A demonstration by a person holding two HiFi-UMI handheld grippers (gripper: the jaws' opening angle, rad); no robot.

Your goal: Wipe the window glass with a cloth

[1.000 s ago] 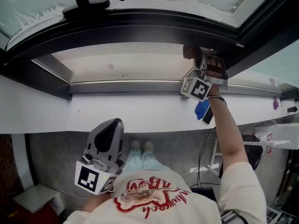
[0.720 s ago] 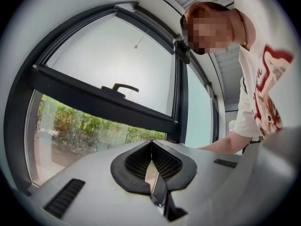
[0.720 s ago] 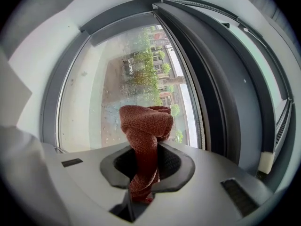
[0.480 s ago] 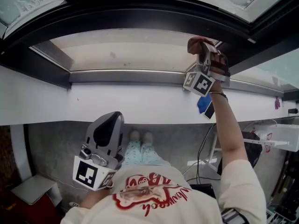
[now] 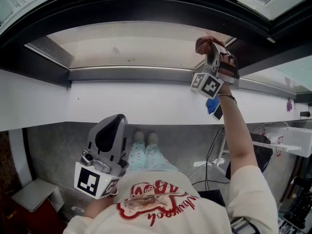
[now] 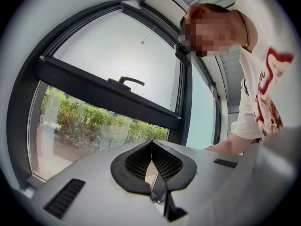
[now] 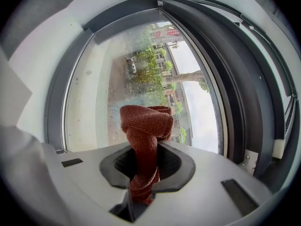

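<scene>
A rust-red cloth [image 7: 143, 140] is bunched between the jaws of my right gripper [image 7: 141, 173], which is shut on it. In the head view the right gripper [image 5: 210, 57] is raised at the right end of the lower window pane [image 5: 131, 45], with the red cloth [image 5: 204, 44] at the glass. The glass [image 7: 136, 74] fills the right gripper view, speckled with dirt. My left gripper [image 5: 109, 138] hangs low by my body, away from the window. Its jaws are shut with nothing between them [image 6: 151, 173].
A dark window frame [image 5: 146, 9] arches over the pane, and a white sill [image 5: 122, 106] runs below it. An upper sash with a black handle [image 6: 124, 82] shows in the left gripper view. A blue item [image 5: 211, 106] hangs under the right gripper. My legs [image 5: 146, 155] stand below the sill.
The right gripper with the cloth has risen slightly against the right end of the pane. The head view has tilted, so the frame sits higher. The left gripper has barely moved.
</scene>
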